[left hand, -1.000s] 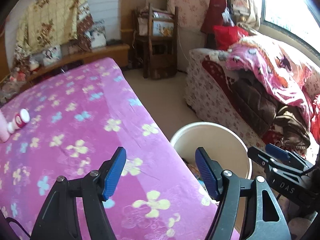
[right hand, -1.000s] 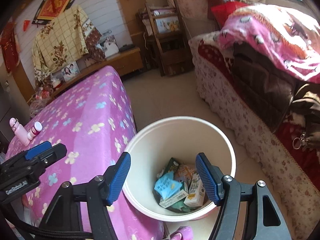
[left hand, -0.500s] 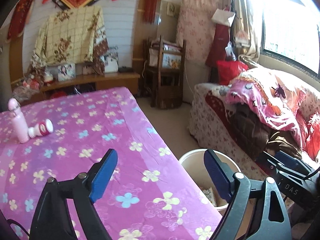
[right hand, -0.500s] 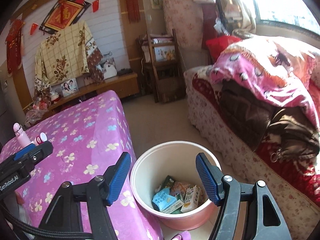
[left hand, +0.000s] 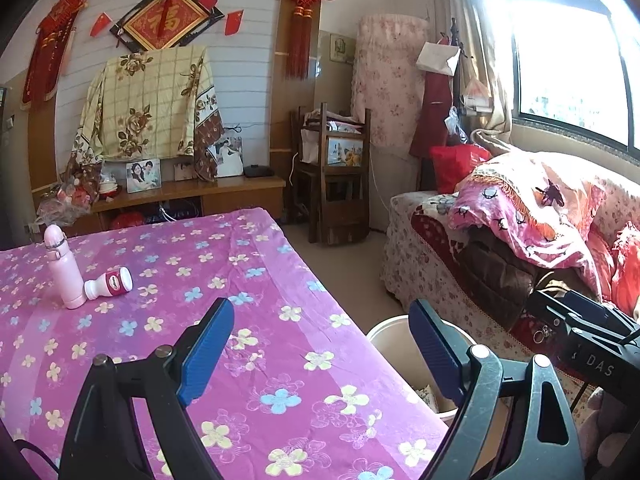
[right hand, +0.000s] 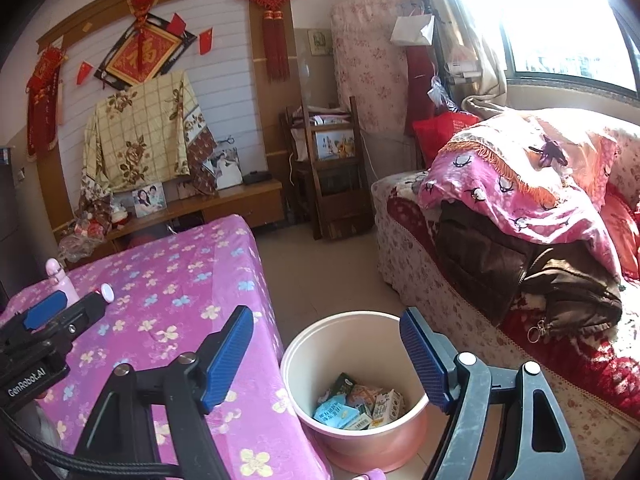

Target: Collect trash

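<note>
A pink bin (right hand: 416, 428) stands on the floor by the table's right edge, holding several cartons and wrappers (right hand: 356, 406); its rim shows in the left wrist view (left hand: 384, 330). A small white-and-red bottle (left hand: 110, 283) lies on the purple flowered tablecloth (left hand: 240, 280) beside an upright pink flask (left hand: 62, 268). My left gripper (left hand: 320, 350) is open and empty above the table's near right part. My right gripper (right hand: 326, 360) is open and empty above the bin's left side. The bottle cap (right hand: 106, 291) peeks past the left gripper's body (right hand: 44, 332).
A sofa (right hand: 520, 280) piled with blankets and a brown jacket runs along the right. A wooden chair (left hand: 336, 184) and a low wooden cabinet (left hand: 188, 196) with photos stand at the back. Bare floor (right hand: 320, 272) lies between table and sofa.
Both grippers have risen and tilted up, so the bin sits lower and smaller in view and the far wall shows. Both stay open and empty.
</note>
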`<state>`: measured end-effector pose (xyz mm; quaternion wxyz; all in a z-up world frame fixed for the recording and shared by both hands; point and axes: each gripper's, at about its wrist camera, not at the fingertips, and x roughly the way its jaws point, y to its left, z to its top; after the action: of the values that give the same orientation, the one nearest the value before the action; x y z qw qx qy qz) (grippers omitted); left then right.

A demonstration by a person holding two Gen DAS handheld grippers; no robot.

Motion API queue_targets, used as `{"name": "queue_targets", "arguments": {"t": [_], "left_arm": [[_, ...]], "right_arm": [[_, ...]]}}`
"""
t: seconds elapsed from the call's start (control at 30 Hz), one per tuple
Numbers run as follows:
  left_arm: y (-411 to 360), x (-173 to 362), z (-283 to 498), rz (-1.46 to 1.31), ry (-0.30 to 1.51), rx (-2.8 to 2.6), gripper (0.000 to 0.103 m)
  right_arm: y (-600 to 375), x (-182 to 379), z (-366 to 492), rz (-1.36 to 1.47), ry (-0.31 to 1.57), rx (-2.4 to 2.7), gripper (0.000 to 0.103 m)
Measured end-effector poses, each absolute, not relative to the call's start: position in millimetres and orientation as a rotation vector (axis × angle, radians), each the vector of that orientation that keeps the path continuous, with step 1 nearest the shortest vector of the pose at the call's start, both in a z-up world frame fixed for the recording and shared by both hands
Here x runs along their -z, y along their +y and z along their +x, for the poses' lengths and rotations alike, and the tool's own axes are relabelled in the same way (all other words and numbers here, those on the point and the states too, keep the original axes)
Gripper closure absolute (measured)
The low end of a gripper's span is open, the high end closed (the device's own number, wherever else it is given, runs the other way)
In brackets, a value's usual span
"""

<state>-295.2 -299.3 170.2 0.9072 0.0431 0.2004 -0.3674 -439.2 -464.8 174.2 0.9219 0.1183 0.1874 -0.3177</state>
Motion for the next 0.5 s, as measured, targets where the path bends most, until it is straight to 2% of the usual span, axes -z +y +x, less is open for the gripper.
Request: {"name": "queue_targets", "arguments": {"t": [0.5], "left_arm": [[-299,-172,-306,0.107,0.376,0.751,0.014]], "right_arm": [[-454,-180,-441,0.21,0.373,0.657,0.024]]}}
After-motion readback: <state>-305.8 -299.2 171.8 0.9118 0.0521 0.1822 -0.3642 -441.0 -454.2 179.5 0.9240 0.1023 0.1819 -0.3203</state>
